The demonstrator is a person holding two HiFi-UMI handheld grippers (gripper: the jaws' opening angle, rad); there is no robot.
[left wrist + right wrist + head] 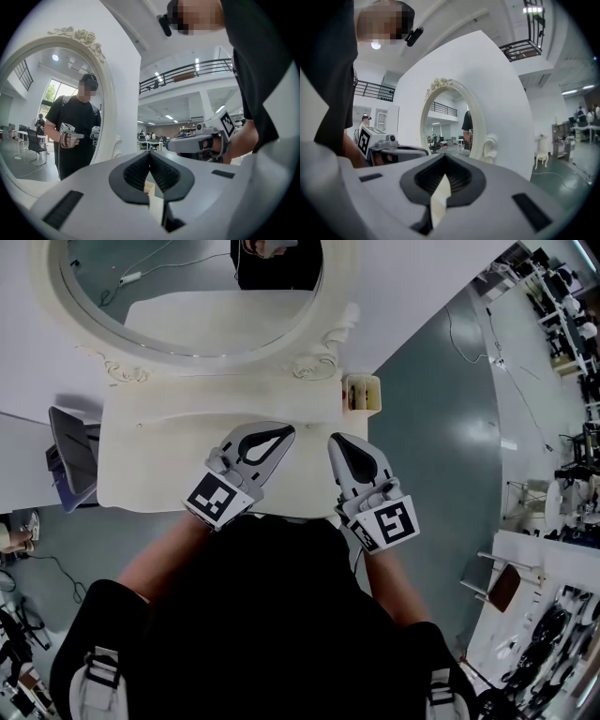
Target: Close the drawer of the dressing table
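Dressing table (150, 456): a cream top is seen from above, set against a white wall, directly below both grippers.
Mirror (187, 296): an oval glass in a carved cream frame is stood at the back of the table; the person and both grippers are reflected in it in the left gripper view.
Drawer: no drawer front is made out; the table's near edge is covered by the grippers and the person's body.
Open-topped box (361, 393): a small cream compartment is seen at the table's right rear corner; whether it is the drawer cannot be told.
Left gripper (286, 431): it is held level over the middle of the top and pointed toward the mirror; its jaws are pressed together at the tips, with nothing pinched.
Right gripper (335, 439): it is held level just beside the left one, apart from it; its jaws are pressed together, with nothing between them.
Floor (441, 409): a grey-green surface is seen to the table's right.
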